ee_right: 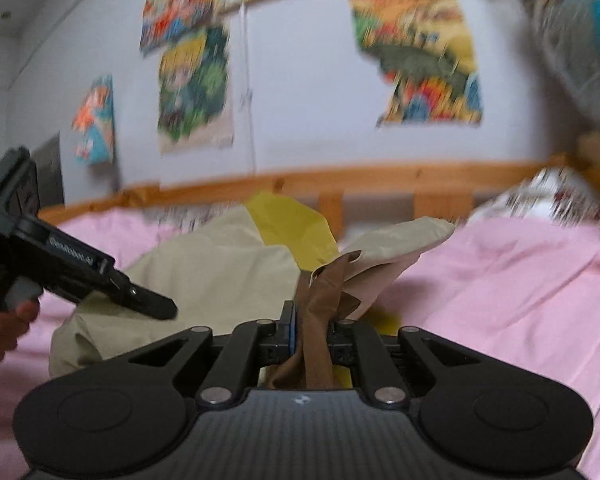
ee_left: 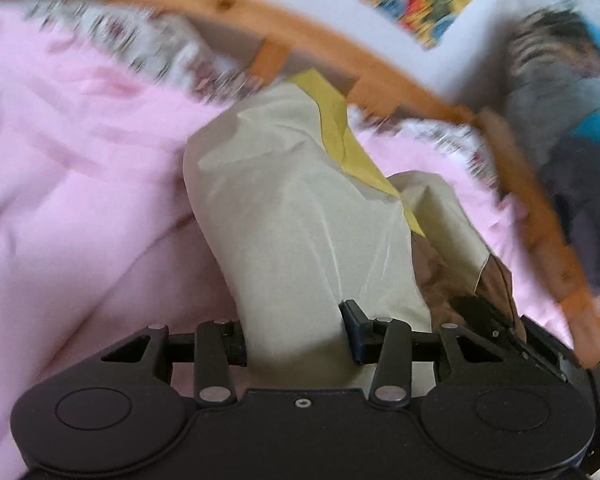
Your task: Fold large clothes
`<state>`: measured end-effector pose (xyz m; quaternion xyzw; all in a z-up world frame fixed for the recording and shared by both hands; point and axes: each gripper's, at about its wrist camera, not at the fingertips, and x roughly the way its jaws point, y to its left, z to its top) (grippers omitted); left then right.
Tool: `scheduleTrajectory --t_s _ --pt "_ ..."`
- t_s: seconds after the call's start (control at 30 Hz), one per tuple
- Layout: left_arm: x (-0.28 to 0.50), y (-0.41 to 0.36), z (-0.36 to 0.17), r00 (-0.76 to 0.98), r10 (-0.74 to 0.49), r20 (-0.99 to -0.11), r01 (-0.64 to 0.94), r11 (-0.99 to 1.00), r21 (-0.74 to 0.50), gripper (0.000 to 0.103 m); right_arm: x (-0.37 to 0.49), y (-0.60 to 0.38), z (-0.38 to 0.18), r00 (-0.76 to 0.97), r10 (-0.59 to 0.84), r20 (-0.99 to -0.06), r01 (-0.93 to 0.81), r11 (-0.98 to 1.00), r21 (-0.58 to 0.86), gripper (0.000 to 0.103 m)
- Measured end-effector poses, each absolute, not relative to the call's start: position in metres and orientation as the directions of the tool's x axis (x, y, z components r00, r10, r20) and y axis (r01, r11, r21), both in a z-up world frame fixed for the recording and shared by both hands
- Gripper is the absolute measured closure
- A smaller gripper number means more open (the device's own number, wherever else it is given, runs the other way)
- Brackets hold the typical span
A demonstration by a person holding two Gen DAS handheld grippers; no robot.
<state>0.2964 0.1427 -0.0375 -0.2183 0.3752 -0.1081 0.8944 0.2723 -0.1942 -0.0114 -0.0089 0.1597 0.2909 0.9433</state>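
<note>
A large beige garment (ee_left: 292,216) with a yellow panel (ee_left: 336,120) and a brown part (ee_left: 440,276) lies bunched on the pink bed sheet (ee_left: 80,200). My left gripper (ee_left: 296,340) is shut on a thick fold of the beige cloth, which fills the gap between its pads. My right gripper (ee_right: 312,340) is shut on the brown part (ee_right: 320,312), which stands up between its fingers. In the right wrist view the left gripper (ee_right: 156,306) comes in from the left, held by a hand (ee_right: 4,320), over the beige cloth (ee_right: 204,272). Both views are blurred.
A wooden bed rail (ee_left: 236,4) runs along the far side of the bed, against a pale wall with colourful posters (ee_right: 420,60). A patterned white cloth (ee_left: 140,48) lies by the rail. A blurred grey and blue mass (ee_left: 560,112) is at the right.
</note>
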Motion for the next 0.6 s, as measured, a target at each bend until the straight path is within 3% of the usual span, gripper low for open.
scheduleTrajectory --t_s 0.23,0.3,0.37,0.53,0.6 --pt "0.285 0.133 -0.046 0.718 -0.317 -0.619 -0.03 0.875 -0.483 0.041 0.271 -0.203 -0.033 0.773 0.49 -0.404 -0.489 0.865 0.114 0.073" --pt "0.283 0.13 -0.042 0.717 -0.299 -0.63 -0.045 0.881 -0.47 0.034 0.271 -0.211 -0.03 0.77 0.487 -0.413 -0.474 0.869 0.141 0.059" --pt "0.277 0.126 -0.037 0.723 -0.279 -0.632 -0.066 0.883 -0.465 0.019 0.268 -0.216 -0.026 0.784 0.467 -0.409 -0.456 0.88 0.132 0.047" --pt "0.251 0.113 -0.021 0.763 -0.206 -0.613 -0.088 0.906 -0.414 0.004 0.252 -0.228 -0.007 0.812 0.443 -0.38 -0.434 0.894 0.114 0.024" --pt "0.236 0.105 -0.012 0.786 -0.173 -0.594 -0.083 0.922 -0.378 0.003 0.244 -0.232 0.003 0.825 0.437 -0.357 -0.43 0.897 0.105 0.014"
